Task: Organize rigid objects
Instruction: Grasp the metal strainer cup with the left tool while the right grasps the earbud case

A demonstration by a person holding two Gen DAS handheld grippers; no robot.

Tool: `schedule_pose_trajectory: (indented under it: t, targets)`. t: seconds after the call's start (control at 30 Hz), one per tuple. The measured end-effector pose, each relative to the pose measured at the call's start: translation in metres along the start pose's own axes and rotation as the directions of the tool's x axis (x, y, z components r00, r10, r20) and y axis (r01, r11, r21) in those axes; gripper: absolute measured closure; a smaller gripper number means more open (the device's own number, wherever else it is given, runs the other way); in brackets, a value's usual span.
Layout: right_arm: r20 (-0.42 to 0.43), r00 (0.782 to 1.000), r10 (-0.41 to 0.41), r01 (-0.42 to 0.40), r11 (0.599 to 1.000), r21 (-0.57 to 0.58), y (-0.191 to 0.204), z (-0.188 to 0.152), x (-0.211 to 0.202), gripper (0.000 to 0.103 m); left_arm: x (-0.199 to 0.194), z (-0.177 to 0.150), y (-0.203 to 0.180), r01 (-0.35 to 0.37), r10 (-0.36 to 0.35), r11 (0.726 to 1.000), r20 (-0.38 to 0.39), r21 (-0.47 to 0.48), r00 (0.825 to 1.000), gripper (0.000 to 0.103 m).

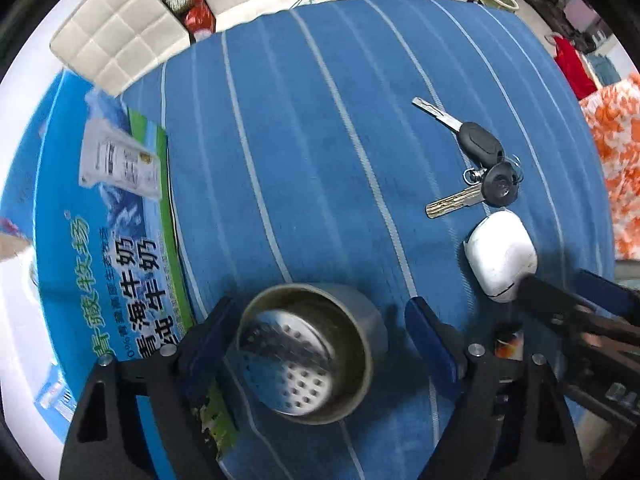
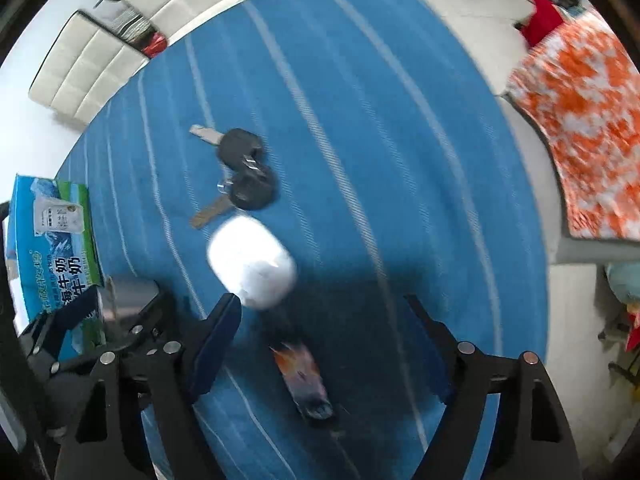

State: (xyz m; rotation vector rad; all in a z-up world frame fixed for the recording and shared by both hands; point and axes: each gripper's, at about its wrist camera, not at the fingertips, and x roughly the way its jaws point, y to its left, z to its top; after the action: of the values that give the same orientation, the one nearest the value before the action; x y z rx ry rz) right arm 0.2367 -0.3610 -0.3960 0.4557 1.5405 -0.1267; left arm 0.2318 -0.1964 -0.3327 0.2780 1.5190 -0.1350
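The metal cup point(image 1: 316, 354) sits on the blue striped cloth point(image 1: 304, 152), between my left gripper's point(image 1: 324, 344) spread, untouching fingers. My right gripper point(image 2: 324, 340) stands apart over a lighter point(image 2: 304, 380), near the white case point(image 2: 252, 262) and keys point(image 2: 240, 172).

Metal strainer cup point(image 1: 310, 354) between claw point(image 1: 324, 344) fingers

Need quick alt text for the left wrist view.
The open left gripper straddles a metal cup with a perforated bottom, on a blue striped cloth. To the right lie keys and a white case; a milk carton lies left.
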Motion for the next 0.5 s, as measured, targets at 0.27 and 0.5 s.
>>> schedule_pose_trajectory:
  t: [0.27,0.5]
  targets:
    - [-0.016,0.992,-0.127,0.124,0.984,-0.131,0.042,0.015,0.032,0.029,0.028,-0.015,0.012,0.064,-0.067,0.997,-0.077,-0.039,0.995,0.02]
    - [0.009,0.977,-0.215,0.215,0.971,-0.103,0.023,0.004,0.028,0.05,0.017,-0.02,0.02,0.065,-0.068,0.996,-0.044,-0.062,0.997,0.034]
